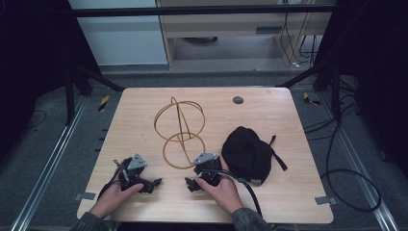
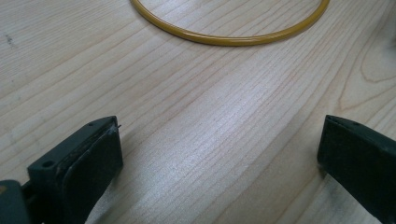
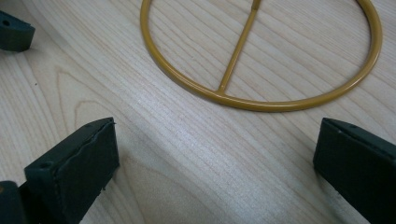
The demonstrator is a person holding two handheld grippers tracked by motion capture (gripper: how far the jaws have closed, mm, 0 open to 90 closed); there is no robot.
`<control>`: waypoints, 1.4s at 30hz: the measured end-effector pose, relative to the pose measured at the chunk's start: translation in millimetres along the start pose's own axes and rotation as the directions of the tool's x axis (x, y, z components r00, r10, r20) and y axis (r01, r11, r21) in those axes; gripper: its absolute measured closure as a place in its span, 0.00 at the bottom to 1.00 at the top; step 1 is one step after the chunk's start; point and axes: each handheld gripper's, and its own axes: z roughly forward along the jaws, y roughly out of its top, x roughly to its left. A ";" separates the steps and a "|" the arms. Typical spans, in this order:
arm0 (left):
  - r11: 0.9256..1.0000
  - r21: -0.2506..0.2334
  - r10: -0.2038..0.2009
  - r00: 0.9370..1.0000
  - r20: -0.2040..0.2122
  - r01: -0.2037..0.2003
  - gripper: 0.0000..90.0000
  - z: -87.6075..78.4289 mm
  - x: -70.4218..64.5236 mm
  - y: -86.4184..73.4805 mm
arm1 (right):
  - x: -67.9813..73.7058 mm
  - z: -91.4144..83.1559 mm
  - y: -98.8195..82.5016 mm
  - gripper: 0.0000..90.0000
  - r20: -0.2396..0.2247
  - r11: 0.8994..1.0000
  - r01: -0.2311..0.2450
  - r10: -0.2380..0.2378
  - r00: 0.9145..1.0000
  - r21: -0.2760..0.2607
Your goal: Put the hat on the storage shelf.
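Fingers (image 3: 70,179) on both grippers gape empty; wire stand (image 1: 180,132) looks light, stiff (slippery too), best pinched at its base ring.

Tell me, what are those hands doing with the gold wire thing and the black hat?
A person rests a left hand-held gripper and a right hand-held gripper on the wooden table, both open and holding nothing. They sit just in front of the gold wire stand. The black cap lies beside the stand, untouched.

Yellow wire stand (image 1: 180,133) — ring base flat on table, hoops upright.
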 end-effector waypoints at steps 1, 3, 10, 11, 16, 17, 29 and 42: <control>1.000 0.001 -0.003 1.000 -0.004 0.003 0.00 0.0 -0.5 0.1 | 0.1 0.2 0.2 0.00 0.002 1.000 -0.003 0.003 1.000 0.000; 1.000 -0.002 -0.011 1.000 -0.008 0.011 0.00 0.3 -1.7 0.2 | 0.4 0.5 0.6 0.00 0.007 1.000 -0.006 0.006 1.000 0.001; 1.000 -0.003 -0.018 1.000 -0.013 0.018 0.00 -0.9 -3.9 -1.0 | 11.1 -16.0 21.1 0.09 0.088 0.996 0.082 -0.084 0.993 0.026; 1.000 -0.003 -0.018 1.000 -0.013 0.018 0.00 -0.9 -3.9 -1.0 | 12.5 -21.2 25.5 0.09 0.090 0.995 0.096 -0.098 0.991 0.030; 1.000 -0.003 -0.019 1.000 -0.011 0.019 0.00 -1.3 -4.4 -1.4 | 8.9 -51.6 42.2 0.08 0.123 0.984 0.158 -0.166 0.978 0.077; 1.000 -0.003 -0.018 1.000 -0.012 0.018 0.00 -1.3 -4.5 -1.4 | 5.9 -58.3 44.6 0.08 0.121 0.983 0.164 -0.174 0.977 0.085; 1.000 -0.003 -0.009 1.000 -0.003 0.009 0.00 -1.3 -4.0 -1.3 | -44.4 -116.6 48.8 0.16 0.120 0.966 0.149 -0.177 0.977 0.212; 1.000 -0.002 -0.011 1.000 -0.006 0.011 0.00 -1.3 -4.3 -1.3 | -105.3 -155.9 29.6 0.15 0.120 0.965 -0.030 -0.002 0.993 0.261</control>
